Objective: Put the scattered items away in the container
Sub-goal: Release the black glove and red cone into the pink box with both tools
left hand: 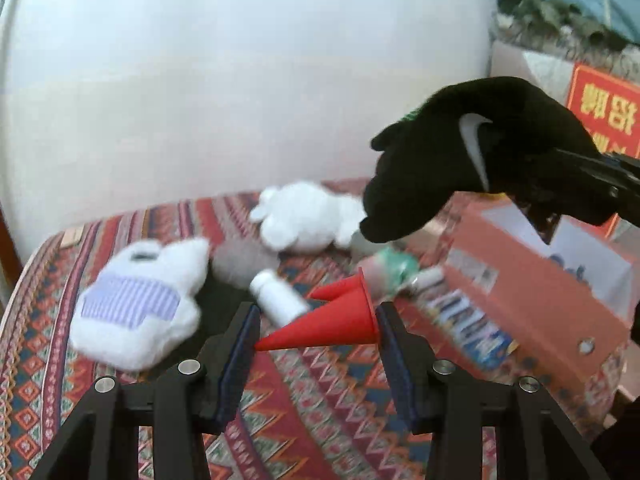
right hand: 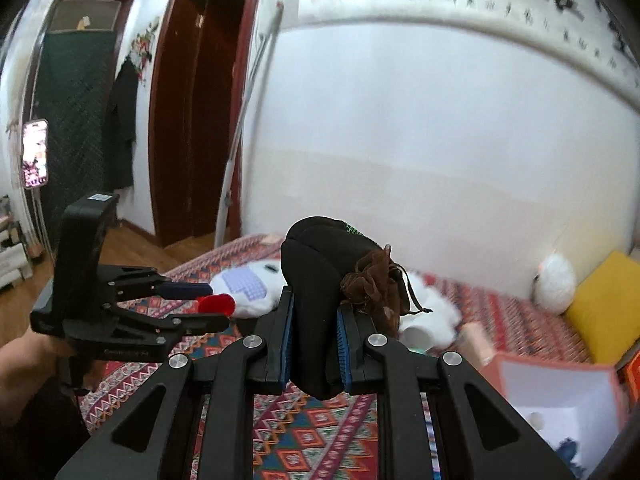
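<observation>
Carrying loads, both grippers sit above the patterned bed: the left gripper (left hand: 318,330) pinches a red cone (left hand: 328,324), the right gripper (right hand: 314,344) clamps a black cloth (right hand: 320,280), near the orange box (left hand: 532,280), likely for dropping in.
</observation>
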A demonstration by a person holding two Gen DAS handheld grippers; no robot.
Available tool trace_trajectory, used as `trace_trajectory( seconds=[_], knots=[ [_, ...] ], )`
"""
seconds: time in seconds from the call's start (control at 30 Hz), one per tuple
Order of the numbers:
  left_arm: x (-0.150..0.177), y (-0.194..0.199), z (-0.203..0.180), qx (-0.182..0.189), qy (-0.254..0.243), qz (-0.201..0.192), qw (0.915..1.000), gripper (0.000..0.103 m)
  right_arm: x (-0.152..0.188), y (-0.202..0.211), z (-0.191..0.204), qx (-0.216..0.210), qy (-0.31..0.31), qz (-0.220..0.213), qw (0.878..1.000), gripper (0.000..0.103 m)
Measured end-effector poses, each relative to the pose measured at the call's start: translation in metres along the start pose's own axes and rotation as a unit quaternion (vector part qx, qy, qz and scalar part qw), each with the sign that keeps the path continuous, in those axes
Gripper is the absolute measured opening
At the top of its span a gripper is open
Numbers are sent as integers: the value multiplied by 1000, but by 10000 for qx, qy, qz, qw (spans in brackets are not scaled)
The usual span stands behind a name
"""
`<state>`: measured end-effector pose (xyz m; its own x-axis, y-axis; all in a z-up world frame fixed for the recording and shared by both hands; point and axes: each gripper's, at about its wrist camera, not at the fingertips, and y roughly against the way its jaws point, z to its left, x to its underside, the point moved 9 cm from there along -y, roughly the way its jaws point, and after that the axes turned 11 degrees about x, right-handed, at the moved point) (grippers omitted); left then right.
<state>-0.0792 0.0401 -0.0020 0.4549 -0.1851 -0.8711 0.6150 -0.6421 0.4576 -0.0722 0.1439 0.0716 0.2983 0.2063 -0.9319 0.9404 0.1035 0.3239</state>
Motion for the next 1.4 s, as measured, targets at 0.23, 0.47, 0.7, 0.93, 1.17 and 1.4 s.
trace_trajectory(
  seconds=[0.23, 0.47, 0.7, 0.93, 1.17, 1.4],
  knots=[
    [-34, 6, -51, 269, -203, -373, 9987, 51, -16, 65, -31, 377, 14, -585, 9976, 19],
    [-63, -11, -108, 652, -373, -510, 9959, 51, -22, 124, -78, 1159, 81, -1050, 9877, 19],
    [-94, -53, -208, 1487, -881, -592, 9832, 51, -13, 163, -151, 2202, -7, -1195, 9681, 19],
    [-89, -128, -286, 2040, -1188, -28, 9717, 51, 17, 172, -236, 2973, -345, -871, 9502, 19],
    [-47, -209, -338, 2344, -1358, 1228, 9547, 73, 99, 102, -308, 2471, -1610, 911, 9512, 66],
    [-18, -226, -310, 1647, -1137, 1605, 9665, 103, 129, 100, -349, 2945, -2029, 1244, 9255, 92]
  ],
)
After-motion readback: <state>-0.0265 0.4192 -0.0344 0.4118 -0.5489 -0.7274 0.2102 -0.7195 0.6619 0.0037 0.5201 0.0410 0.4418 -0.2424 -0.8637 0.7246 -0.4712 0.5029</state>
